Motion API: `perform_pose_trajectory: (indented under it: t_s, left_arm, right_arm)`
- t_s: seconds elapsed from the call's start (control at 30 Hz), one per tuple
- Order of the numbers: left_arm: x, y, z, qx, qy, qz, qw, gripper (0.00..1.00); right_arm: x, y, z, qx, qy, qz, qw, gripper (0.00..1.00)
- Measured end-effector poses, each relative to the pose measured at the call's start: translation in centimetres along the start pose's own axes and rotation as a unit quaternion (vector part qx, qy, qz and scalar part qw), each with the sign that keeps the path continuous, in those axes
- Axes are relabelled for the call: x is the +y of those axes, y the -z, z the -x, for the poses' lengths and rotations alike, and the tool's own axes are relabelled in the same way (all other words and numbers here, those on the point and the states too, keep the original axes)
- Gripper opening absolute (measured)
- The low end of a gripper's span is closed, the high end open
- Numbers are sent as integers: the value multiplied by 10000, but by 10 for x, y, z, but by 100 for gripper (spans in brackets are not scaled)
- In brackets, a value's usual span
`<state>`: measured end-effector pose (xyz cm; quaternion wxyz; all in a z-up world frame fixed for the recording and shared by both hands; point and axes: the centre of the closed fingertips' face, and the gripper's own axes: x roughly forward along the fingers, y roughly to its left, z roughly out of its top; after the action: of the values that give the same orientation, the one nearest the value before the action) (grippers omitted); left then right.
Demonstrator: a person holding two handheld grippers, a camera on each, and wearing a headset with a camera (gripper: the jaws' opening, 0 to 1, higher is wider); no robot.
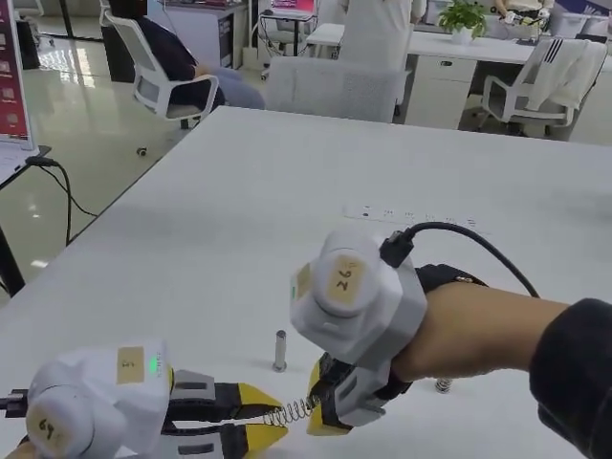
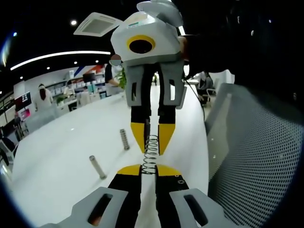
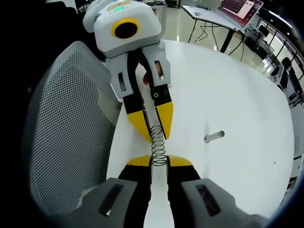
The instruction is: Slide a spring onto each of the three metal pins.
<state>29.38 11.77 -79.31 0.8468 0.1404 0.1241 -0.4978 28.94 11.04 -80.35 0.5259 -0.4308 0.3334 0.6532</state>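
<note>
A thin coil spring (image 1: 290,412) hangs in the air between my two grippers, near the white table's front edge. My left gripper (image 1: 277,418) is shut on one end of the spring (image 2: 149,154). My right gripper (image 1: 321,409) faces it tip to tip, shut on the other end of the spring (image 3: 158,144). In the left gripper view my left gripper (image 2: 148,169) points at the right gripper (image 2: 152,144); in the right gripper view my right gripper (image 3: 159,161) points at the left gripper (image 3: 154,127). A bare metal pin (image 1: 280,350) (image 2: 97,166) (image 3: 213,137) stands just beyond them. Another pin (image 2: 124,139) (image 1: 443,385) carries a spring.
The white table (image 1: 287,210) stretches away, with a flat white power strip (image 1: 411,215) at mid right. A grey mesh chair back (image 2: 256,156) (image 3: 66,123) is close by the table's near edge. Office chairs (image 1: 163,76) and desks stand beyond the far edge.
</note>
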Motion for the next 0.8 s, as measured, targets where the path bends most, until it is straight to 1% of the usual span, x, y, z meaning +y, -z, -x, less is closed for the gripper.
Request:
perform_pose_trajectory:
  t_s: [0.13,0.37,0.57,0.8]
  left_arm:
    - [1,0,0,-4,-7,18,10000,2]
    - [0,-1,0,2,-11,34,10000,3]
    - [-1,0,-1,13,11,58,10000,3]
    - [-3,0,-2,28,25,63,10000,2]
  right_arm:
    - [0,-2,2,-18,35,11,10000,8]
    - [0,-17,10,-190,121,121,9997,8]
    - [3,-27,12,-305,109,178,9993,8]
    - [5,-34,11,-346,80,230,9991,8]
